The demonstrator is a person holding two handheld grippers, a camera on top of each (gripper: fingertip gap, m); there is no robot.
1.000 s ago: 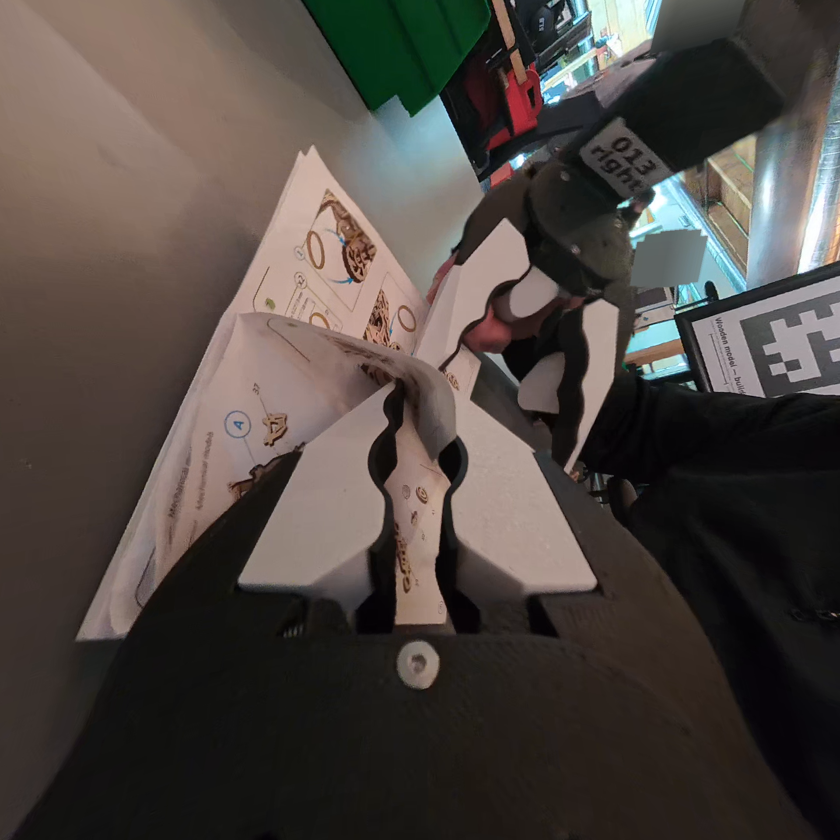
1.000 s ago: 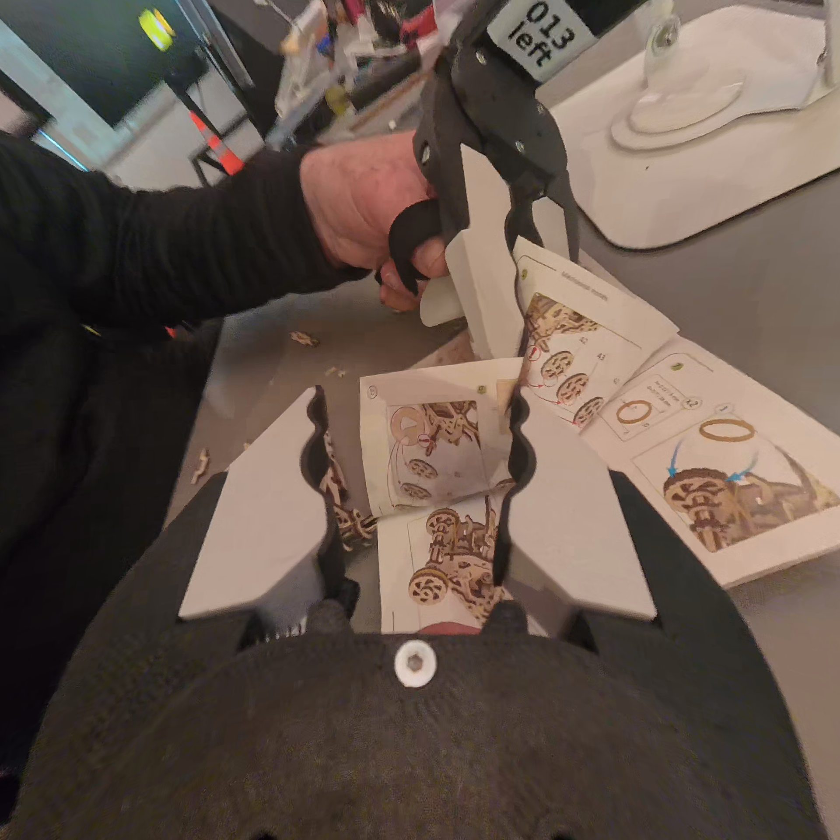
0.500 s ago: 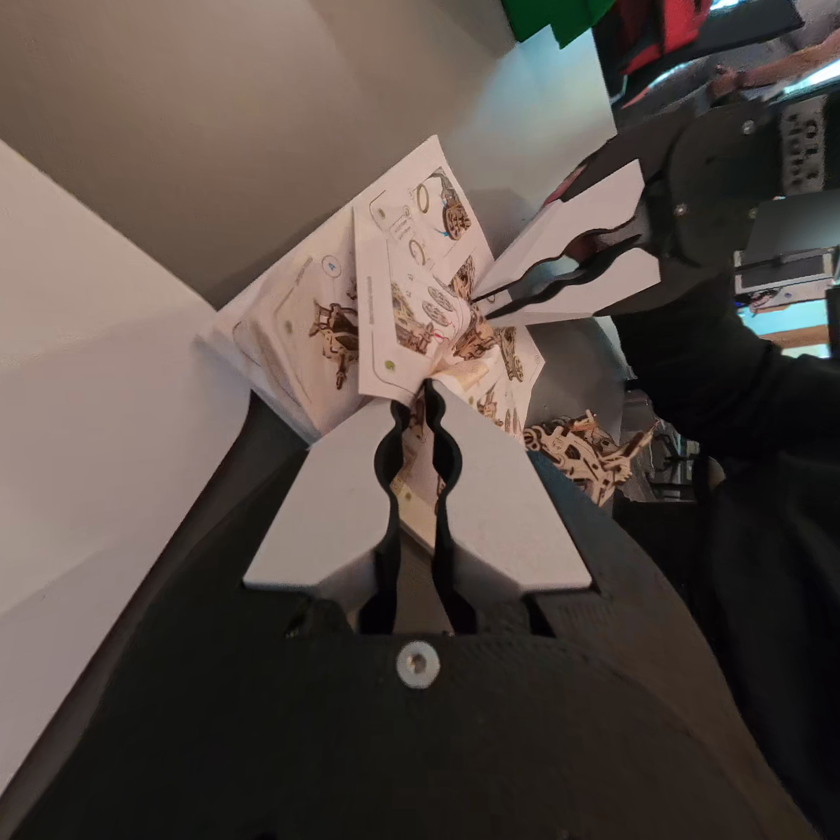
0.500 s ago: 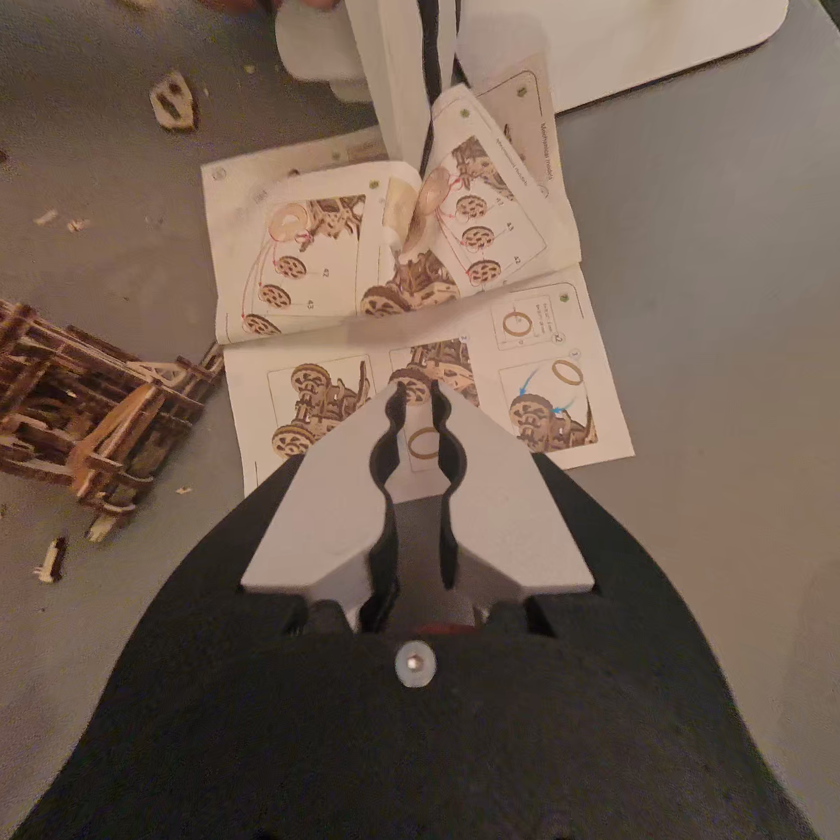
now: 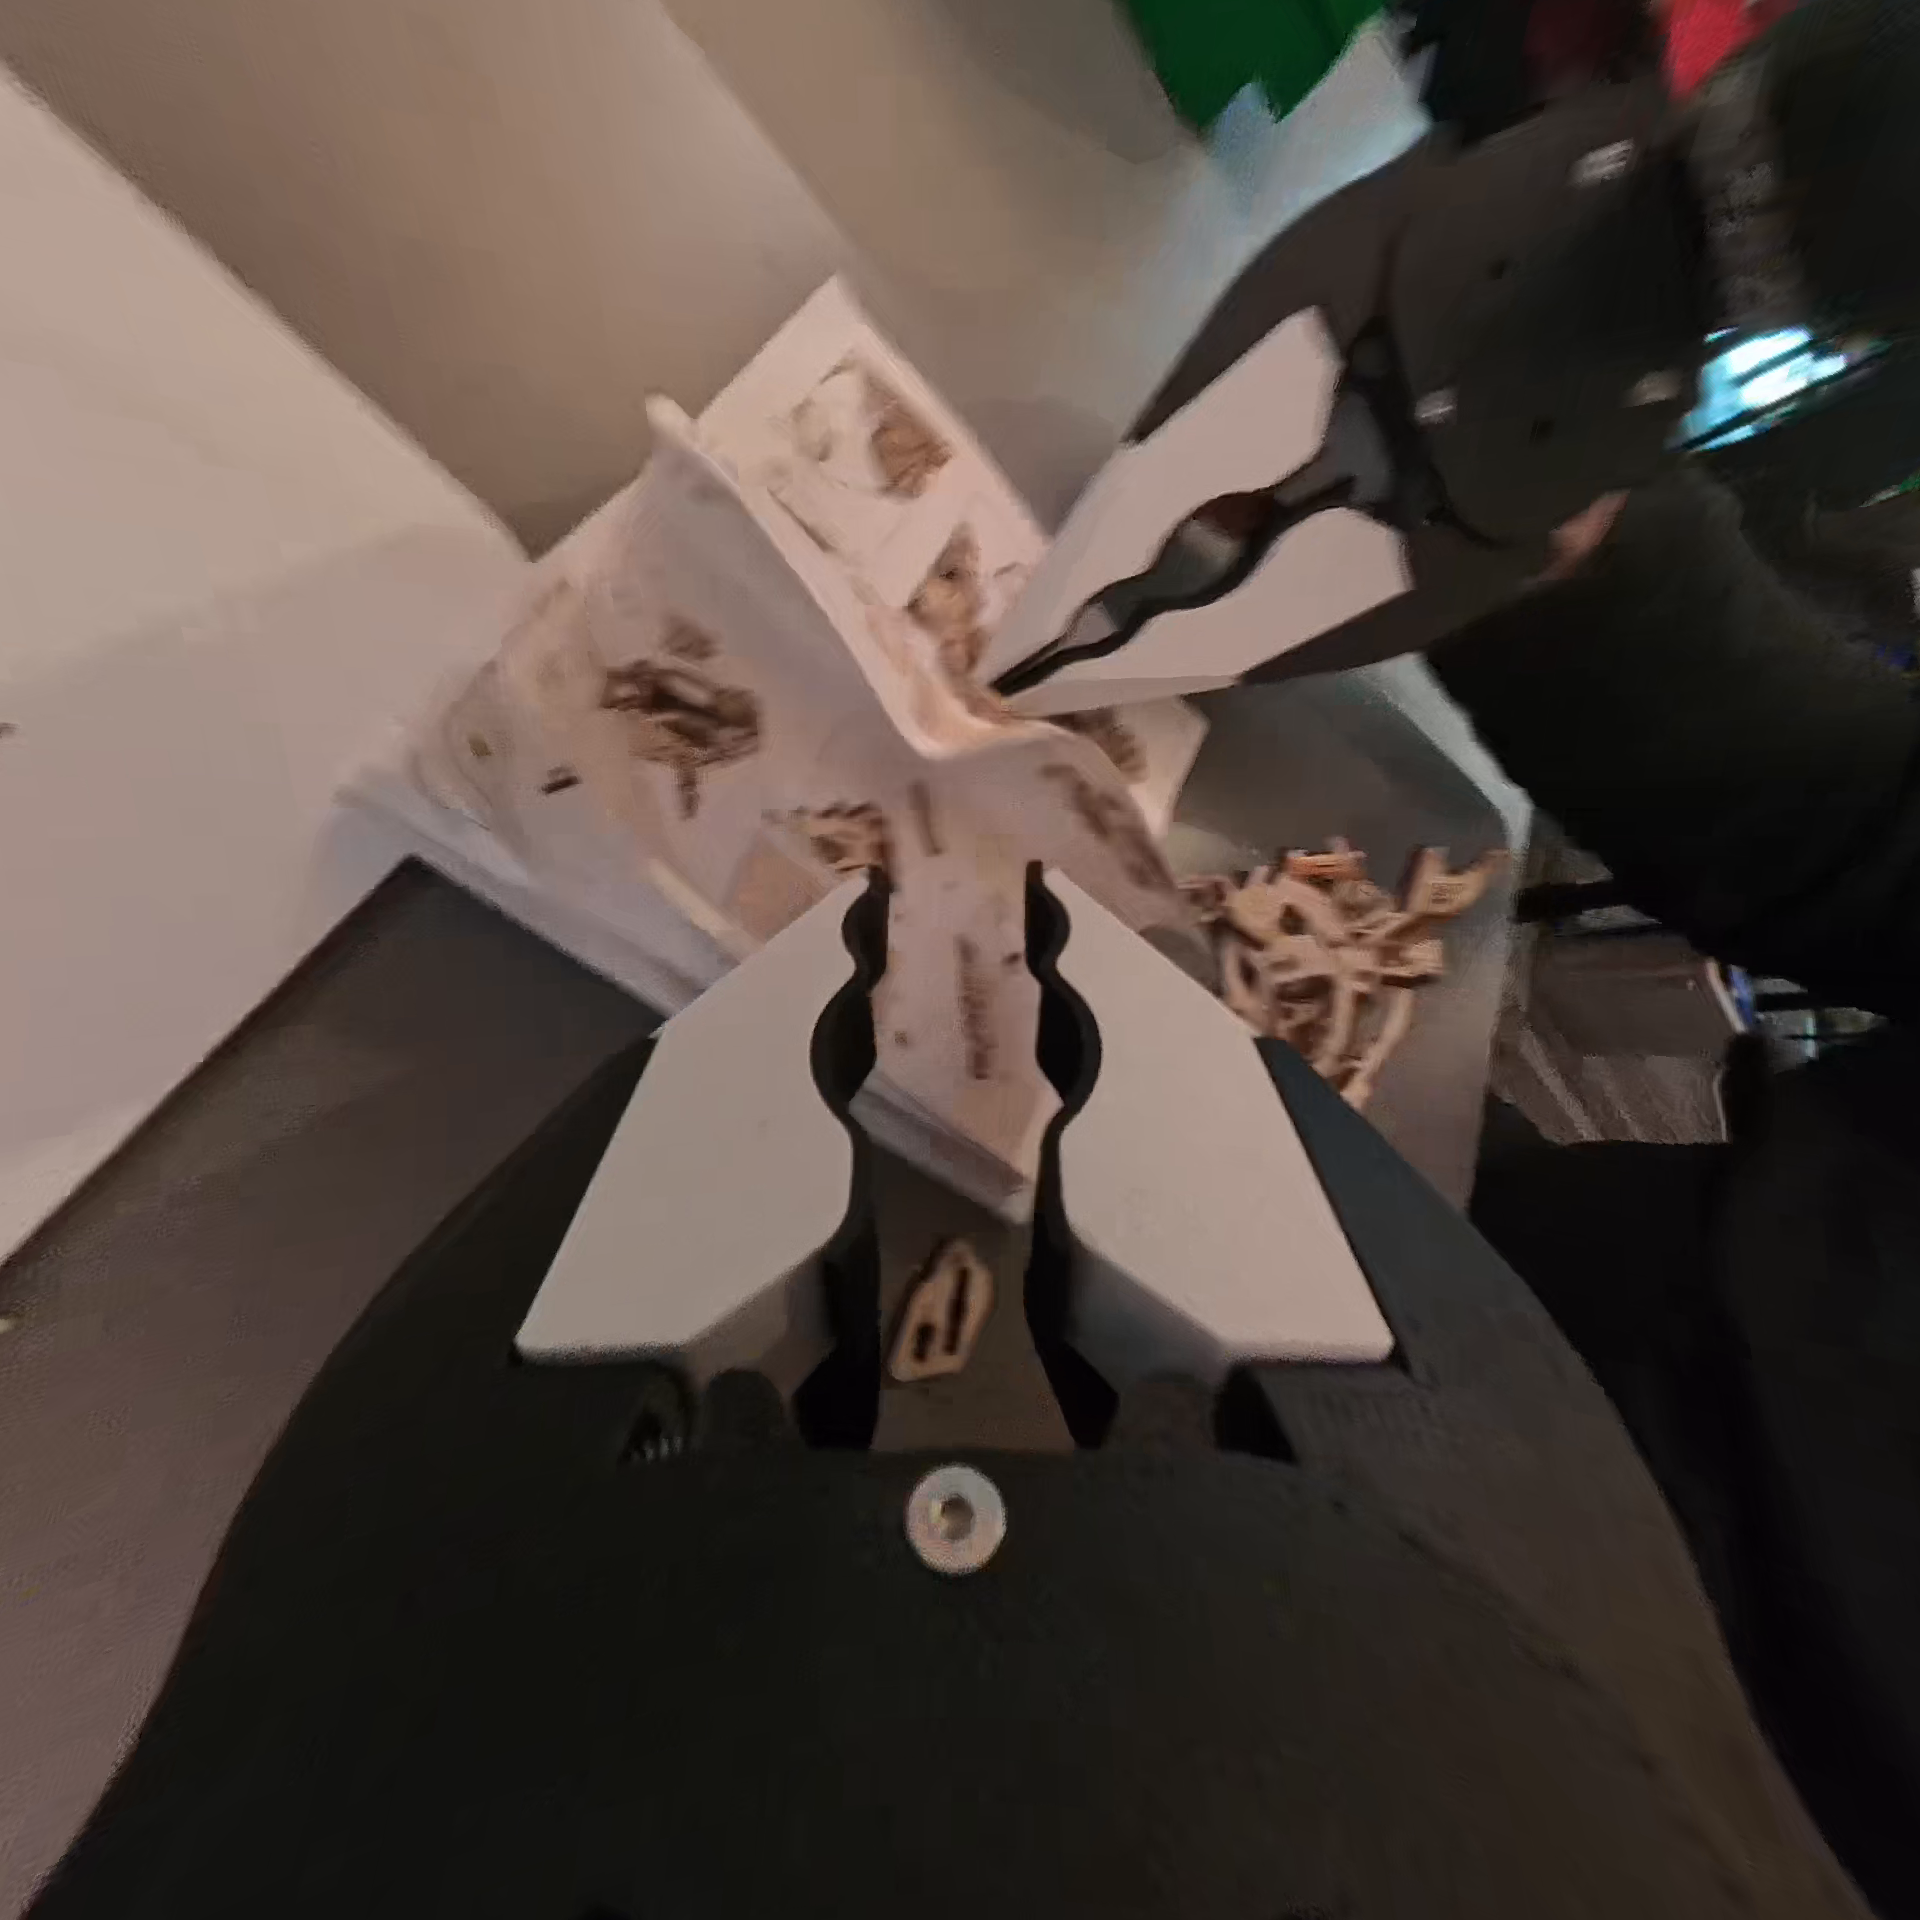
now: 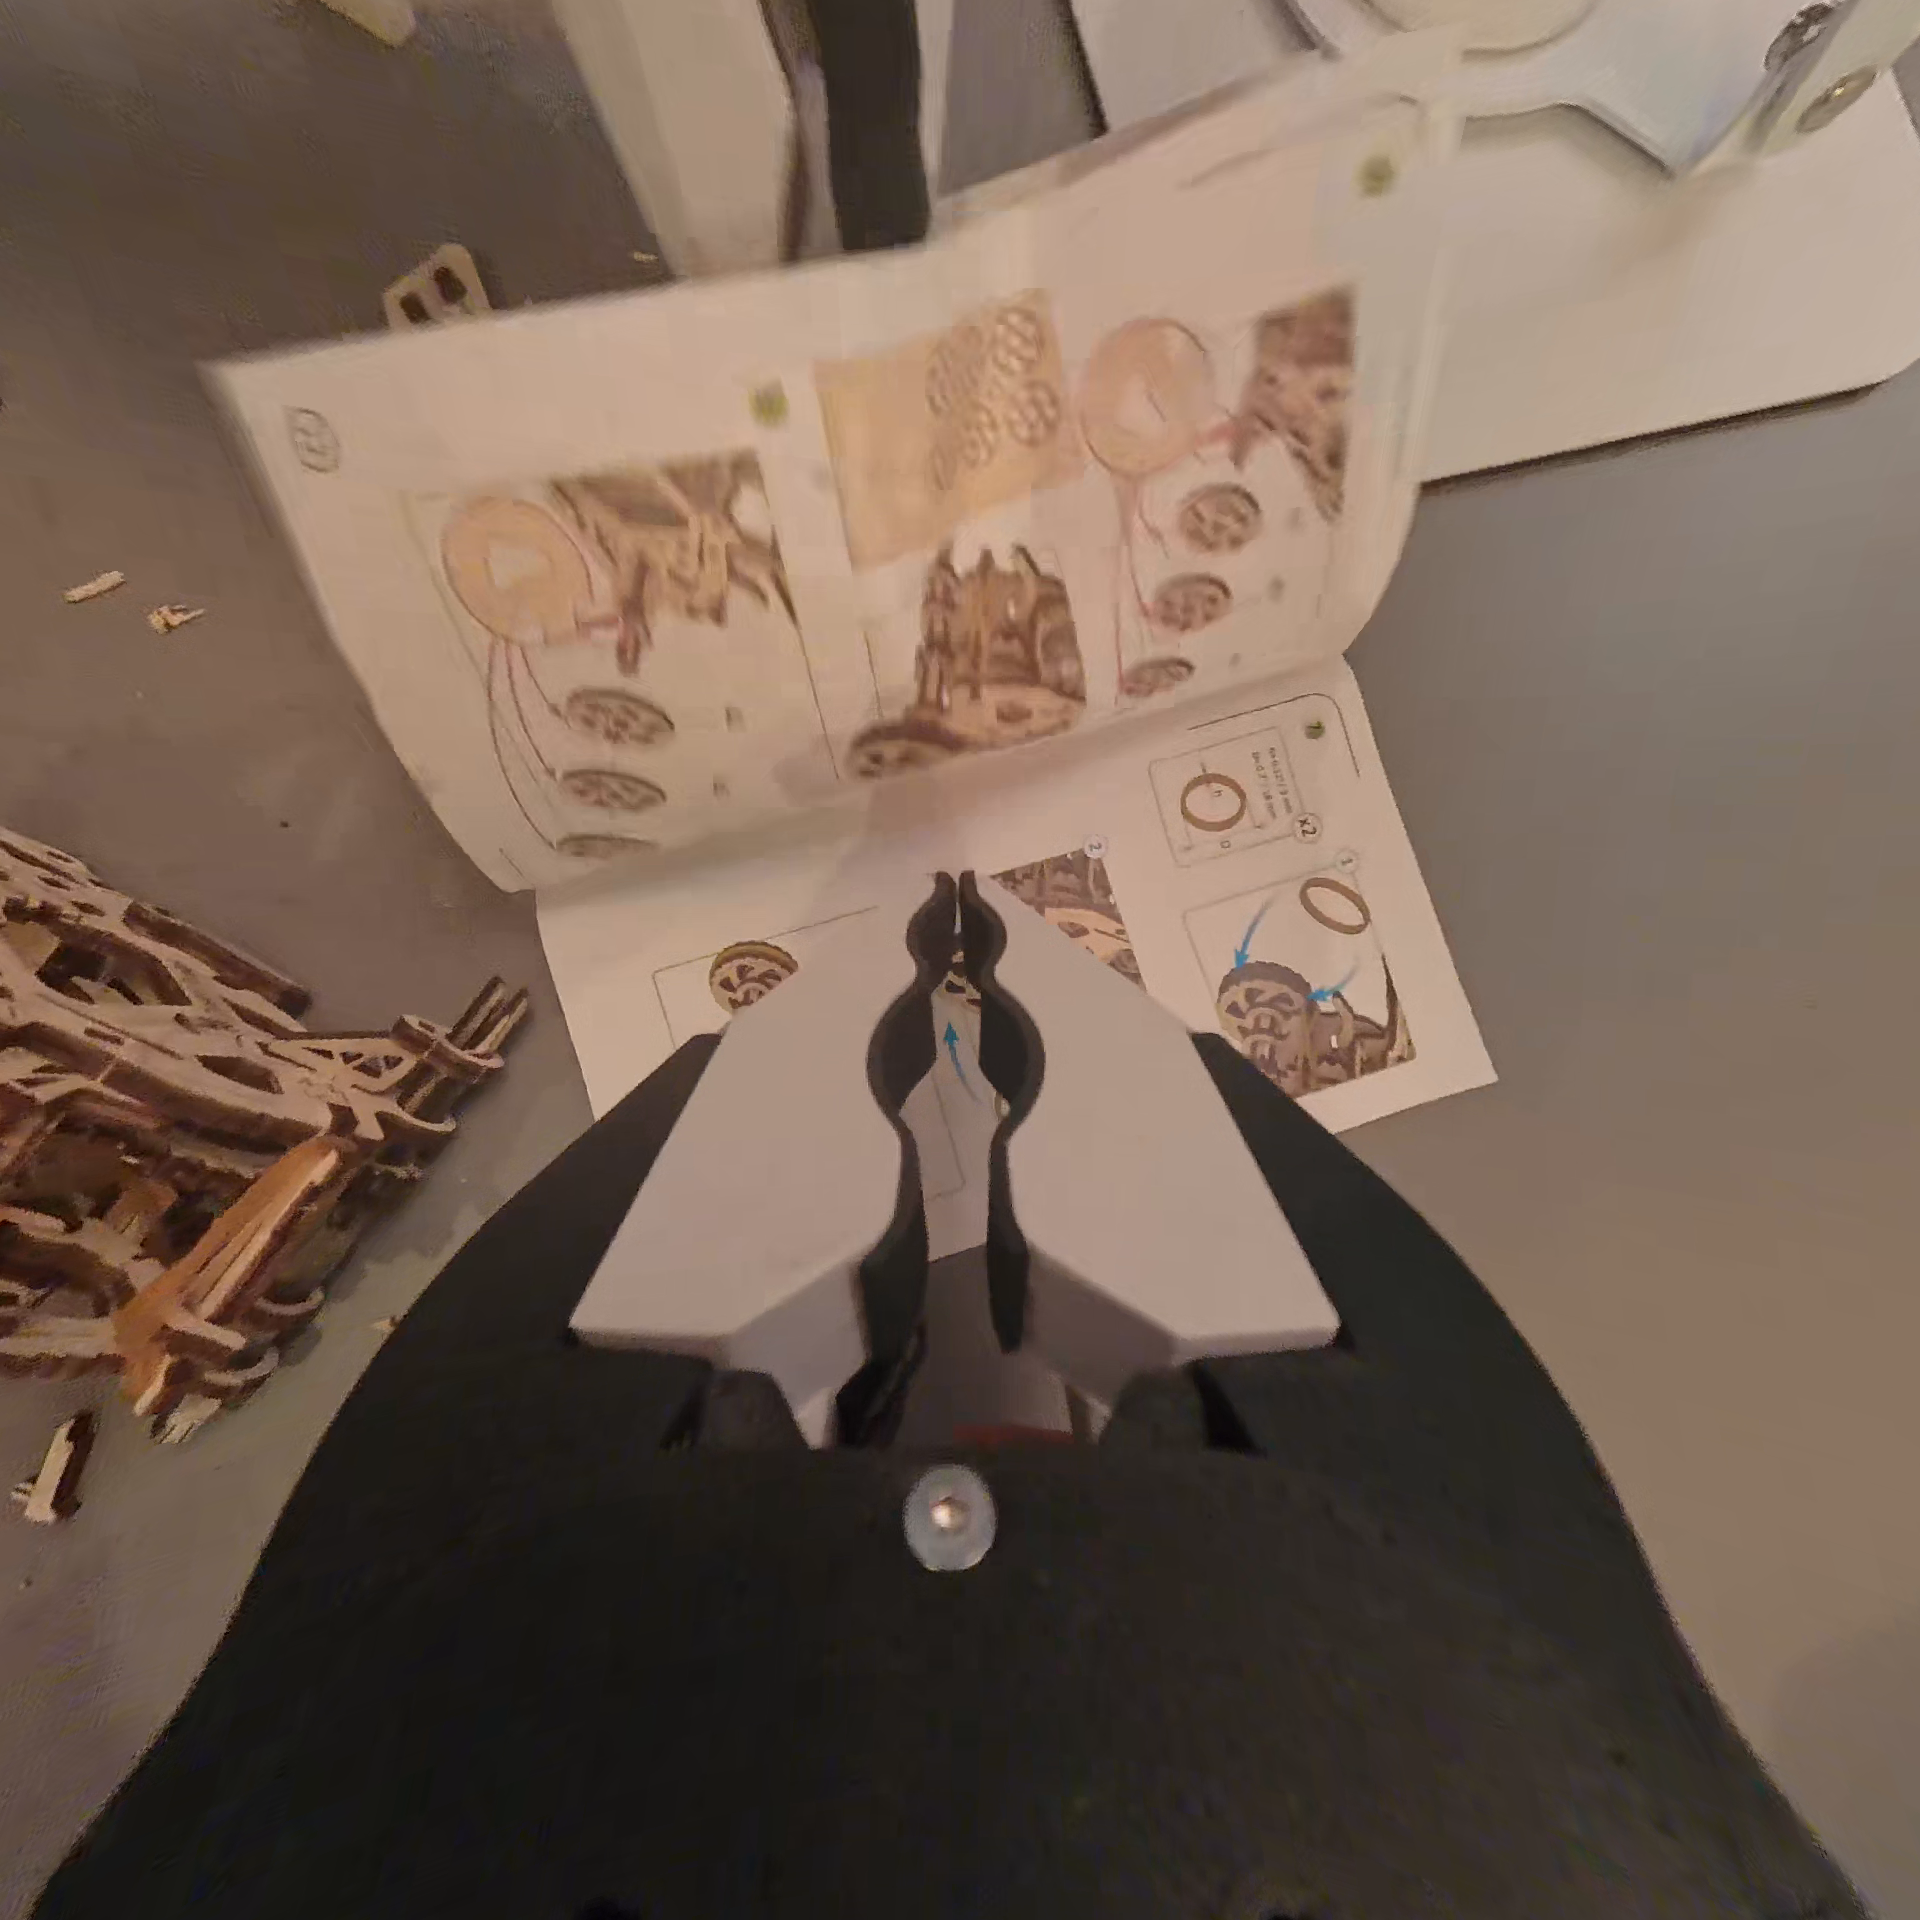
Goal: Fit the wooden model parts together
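An instruction booklet (image 6: 727,582) lies open on the grey table, with one page lifted and curled. My right gripper (image 6: 956,883) is shut, its tips pinching the lower edge of that lifted page. In the left wrist view it (image 5: 1003,686) comes in from the upper right and bites the raised page of the booklet (image 5: 675,717). My left gripper (image 5: 956,883) is partly open just in front of the booklet, holding nothing. A half-built wooden model (image 6: 156,1122) stands left of the booklet and also shows in the left wrist view (image 5: 1340,956). The left wrist view is blurred.
A small flat wooden part (image 5: 940,1320) lies on the table under my left gripper's fingers; it also shows in the right wrist view (image 6: 436,291). Wood scraps (image 6: 57,1465) lie at the left. A white base plate (image 6: 1662,312) sits behind the booklet. A person's black sleeve (image 5: 1714,779) is at the right.
My right gripper has closed fully and now pinches the booklet page. My left gripper has opened wider and let the page go. The page has swung over.
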